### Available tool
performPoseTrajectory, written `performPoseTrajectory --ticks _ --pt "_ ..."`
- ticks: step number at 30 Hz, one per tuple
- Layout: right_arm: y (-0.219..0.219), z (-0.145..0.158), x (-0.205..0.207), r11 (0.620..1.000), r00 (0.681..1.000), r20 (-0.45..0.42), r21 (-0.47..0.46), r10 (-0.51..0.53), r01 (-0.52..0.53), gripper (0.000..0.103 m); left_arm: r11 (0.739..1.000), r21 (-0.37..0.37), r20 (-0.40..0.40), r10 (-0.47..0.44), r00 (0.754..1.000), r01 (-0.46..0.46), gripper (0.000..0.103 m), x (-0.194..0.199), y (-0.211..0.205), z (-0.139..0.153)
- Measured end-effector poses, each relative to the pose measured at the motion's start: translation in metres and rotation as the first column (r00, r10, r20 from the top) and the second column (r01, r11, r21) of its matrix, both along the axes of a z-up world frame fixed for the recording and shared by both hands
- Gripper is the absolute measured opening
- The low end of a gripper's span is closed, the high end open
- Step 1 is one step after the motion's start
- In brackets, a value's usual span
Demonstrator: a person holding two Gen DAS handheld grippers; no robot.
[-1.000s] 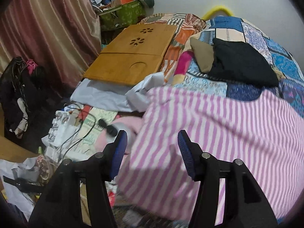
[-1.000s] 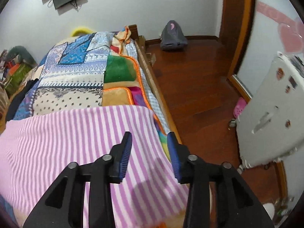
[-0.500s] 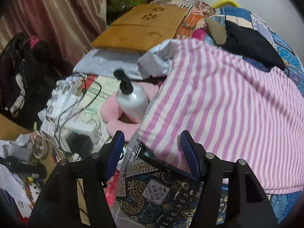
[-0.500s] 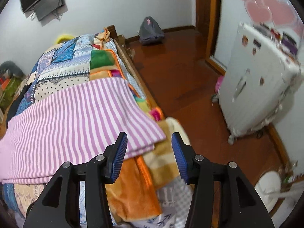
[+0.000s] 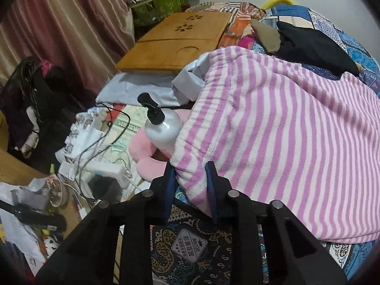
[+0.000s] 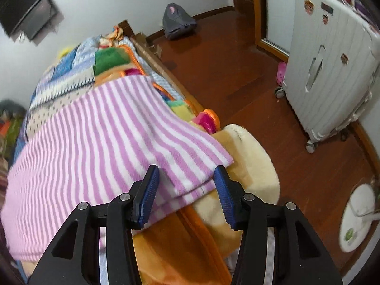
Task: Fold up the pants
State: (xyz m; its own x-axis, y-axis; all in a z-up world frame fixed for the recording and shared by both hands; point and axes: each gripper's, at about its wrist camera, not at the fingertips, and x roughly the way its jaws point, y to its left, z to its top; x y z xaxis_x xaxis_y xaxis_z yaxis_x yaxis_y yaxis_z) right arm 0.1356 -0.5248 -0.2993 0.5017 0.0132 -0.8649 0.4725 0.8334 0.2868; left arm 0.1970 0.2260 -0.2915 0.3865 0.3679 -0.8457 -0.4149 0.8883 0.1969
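Note:
The pants (image 5: 280, 123) are pink-and-white striped fleece, spread across the patchwork bed. In the left wrist view my left gripper (image 5: 190, 178) is shut on the near corner of their waistband end, fabric bunched between the blue pads. In the right wrist view the pants (image 6: 99, 137) lie flat, their leg-end hem doubled at the near right corner. My right gripper (image 6: 186, 190) is open, its fingers straddling that hem corner, pads apart from the cloth.
Left of the bed: a white pump bottle (image 5: 163, 128), a pink plush, cables, a wooden lap tray (image 5: 175, 40) and curtain. Dark clothes (image 5: 308, 45) lie beyond the pants. Right: orange-cream blanket (image 6: 237, 190), wooden floor, a white suitcase (image 6: 330, 76), a grey backpack (image 6: 178, 21).
Both grippers pulled back toward the near ends of the pants. The left gripper closed on the waistband corner. The right gripper stayed open and came down around the hem corner.

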Motion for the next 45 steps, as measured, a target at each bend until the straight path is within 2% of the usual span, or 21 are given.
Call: performPoseTrajectory --ticks 1,2,4,8,12,17,23,25,29,32,34,36,39,41,45 --pt "-0.001 -0.001 -0.001 1.000 1.000 0.009 0.019 -0.003 0.003 0.032 1.000 0.010 0.004 0.001 1.000 -0.001 0.024 0.000 -0.001 0.001" --pt "-0.001 -0.001 0.000 0.999 1.000 0.015 0.035 0.003 -0.003 0.026 1.000 0.016 0.010 0.003 1.000 -0.003 0.022 0.000 0.000 0.002" --pt "0.004 0.002 0.001 1.000 1.000 0.013 0.013 0.020 -0.021 0.010 1.000 0.017 0.027 0.015 1.000 -0.016 0.020 0.000 0.000 0.007" --pt "0.019 0.016 -0.001 0.991 0.998 0.024 -0.117 0.063 -0.060 0.007 0.999 0.028 0.080 0.039 0.996 -0.042 0.017 -0.002 0.004 0.022" --pt "0.025 0.033 -0.013 0.978 0.997 0.054 -0.200 0.063 -0.051 0.005 0.997 0.061 0.110 0.034 0.993 -0.041 0.017 -0.006 0.003 0.038" --pt "0.033 0.040 -0.021 0.964 0.997 0.036 -0.259 0.075 -0.063 0.005 0.997 0.058 0.097 0.039 0.995 -0.045 0.017 -0.015 0.007 0.037" --pt "0.030 0.022 -0.021 0.965 0.998 -0.038 -0.254 0.059 -0.067 0.005 0.998 -0.050 0.002 0.039 0.999 -0.038 0.019 -0.020 0.023 -0.008" --pt "0.031 0.021 -0.020 0.960 0.995 -0.073 -0.266 0.064 -0.081 0.005 0.998 -0.044 -0.004 0.035 0.999 -0.035 0.023 -0.021 0.023 -0.013" --pt "0.030 0.037 -0.028 0.958 0.993 -0.086 -0.270 0.076 -0.096 0.005 0.994 -0.104 0.043 0.030 0.999 -0.025 0.030 -0.030 0.029 0.005" --pt "0.036 0.055 -0.030 0.955 0.994 -0.061 -0.277 0.093 -0.106 0.013 0.993 -0.112 0.092 0.035 0.995 -0.024 0.039 -0.034 0.033 0.027" --pt "0.047 0.070 -0.028 0.947 0.992 -0.034 -0.295 0.124 -0.128 0.020 0.994 -0.105 0.123 0.028 0.992 -0.015 0.039 -0.032 0.030 0.042" --pt "0.061 0.080 -0.025 0.939 0.986 -0.008 -0.305 0.164 -0.159 0.022 0.996 -0.092 0.148 0.006 0.989 0.008 0.039 -0.027 0.025 0.055" --pt "0.094 0.097 -0.011 0.919 0.965 0.029 -0.314 0.260 -0.238 0.023 0.994 -0.093 0.202 -0.043 0.978 0.063 0.040 -0.012 0.011 0.076" --pt "0.120 0.105 0.000 0.898 0.940 0.048 -0.315 0.337 -0.306 0.025 0.989 -0.099 0.223 -0.082 0.971 0.106 0.042 0.002 0.000 0.083" --pt "0.170 0.112 0.023 0.851 0.884 0.080 -0.323 0.461 -0.415 0.031 0.971 -0.137 0.221 -0.163 0.961 0.196 0.044 0.040 -0.029 0.078"
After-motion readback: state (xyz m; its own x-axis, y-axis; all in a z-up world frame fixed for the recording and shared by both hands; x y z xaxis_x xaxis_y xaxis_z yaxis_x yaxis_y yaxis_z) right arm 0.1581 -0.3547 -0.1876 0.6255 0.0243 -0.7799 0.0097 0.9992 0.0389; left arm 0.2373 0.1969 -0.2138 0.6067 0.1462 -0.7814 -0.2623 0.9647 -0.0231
